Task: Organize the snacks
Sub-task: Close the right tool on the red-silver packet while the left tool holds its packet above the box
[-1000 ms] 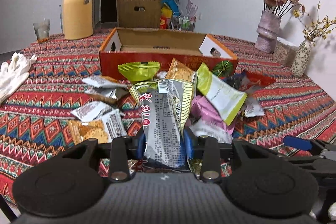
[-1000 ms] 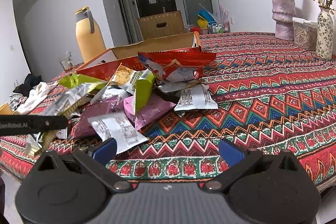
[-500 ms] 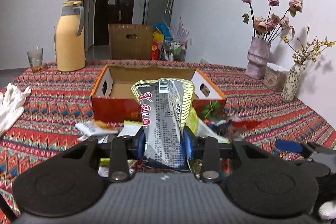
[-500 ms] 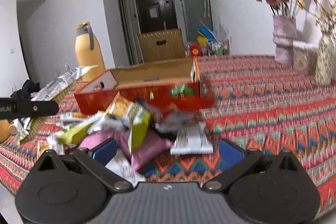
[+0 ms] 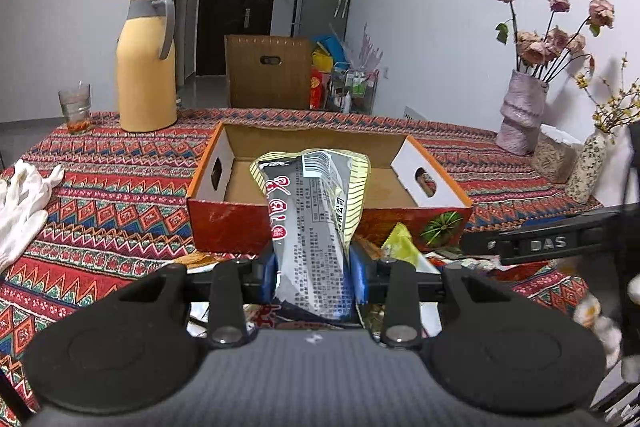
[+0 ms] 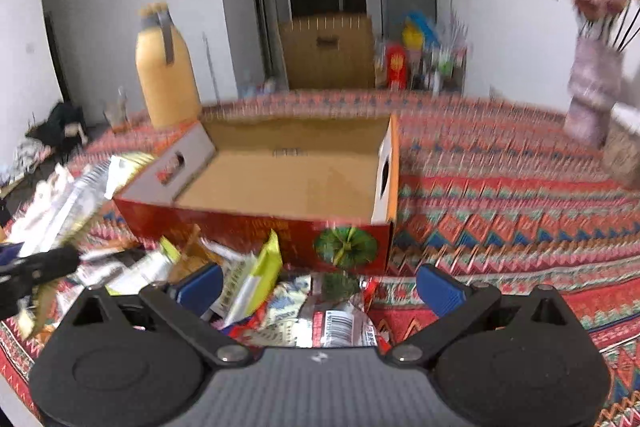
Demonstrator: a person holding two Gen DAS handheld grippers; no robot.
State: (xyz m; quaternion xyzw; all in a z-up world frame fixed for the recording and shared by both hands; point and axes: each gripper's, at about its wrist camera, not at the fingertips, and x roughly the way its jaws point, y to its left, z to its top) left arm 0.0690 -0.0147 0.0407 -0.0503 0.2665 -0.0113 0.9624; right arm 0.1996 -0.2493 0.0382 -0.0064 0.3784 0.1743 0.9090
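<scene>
left wrist: faces box [image 5: 328, 187] head-on | right wrist: blurred, seemingly nearer | shared: box

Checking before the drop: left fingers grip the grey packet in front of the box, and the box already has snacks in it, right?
Not quite. The left gripper does grip the grey packet in front of the box, but the right wrist view shows bare cardboard inside, with no snacks yet.

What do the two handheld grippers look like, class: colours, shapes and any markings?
Both the left gripper and the right gripper have black bodies with round discs, silver pivot screws, a textured grey base and blue finger pads. White letters "DAS" mark the right one's side.
</scene>
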